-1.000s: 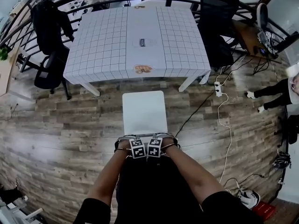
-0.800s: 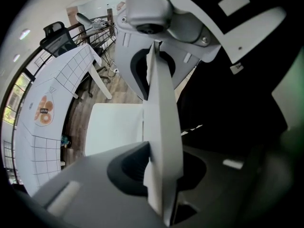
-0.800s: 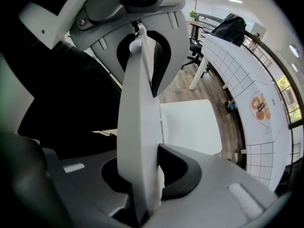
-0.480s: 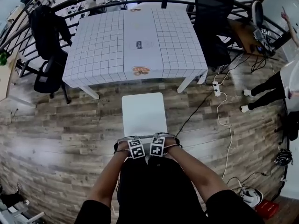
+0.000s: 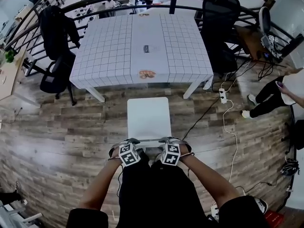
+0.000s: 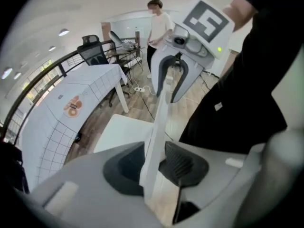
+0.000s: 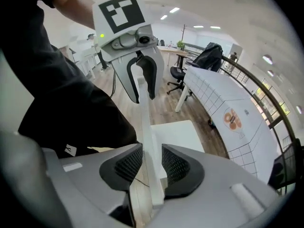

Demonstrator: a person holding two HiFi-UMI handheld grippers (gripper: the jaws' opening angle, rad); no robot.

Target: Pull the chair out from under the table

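Observation:
The white chair (image 5: 148,118) stands on the wood floor in front of the white grid-cloth table (image 5: 142,46), clear of its edge. Both grippers sit over the top rail of the chair's back (image 5: 148,140). My left gripper (image 5: 127,144) straddles the rail (image 6: 159,122); its jaws have just been opening, and a gap shows beside the rail. My right gripper (image 5: 170,143) also has the rail (image 7: 145,122) between its pads (image 7: 178,165) with a small gap each side; its jaws have just been opening too. Each gripper view shows the other gripper further along the rail.
Black office chairs stand left (image 5: 57,46) and right (image 5: 221,27) of the table, against a dark railing. A power strip with a white cable (image 5: 222,91) lies on the floor to the right. A person (image 5: 278,91) stands at the right edge.
The two grippers have slid apart along the chair's top rail and lifted a little. The person at the right has shifted. The chair stays where it was.

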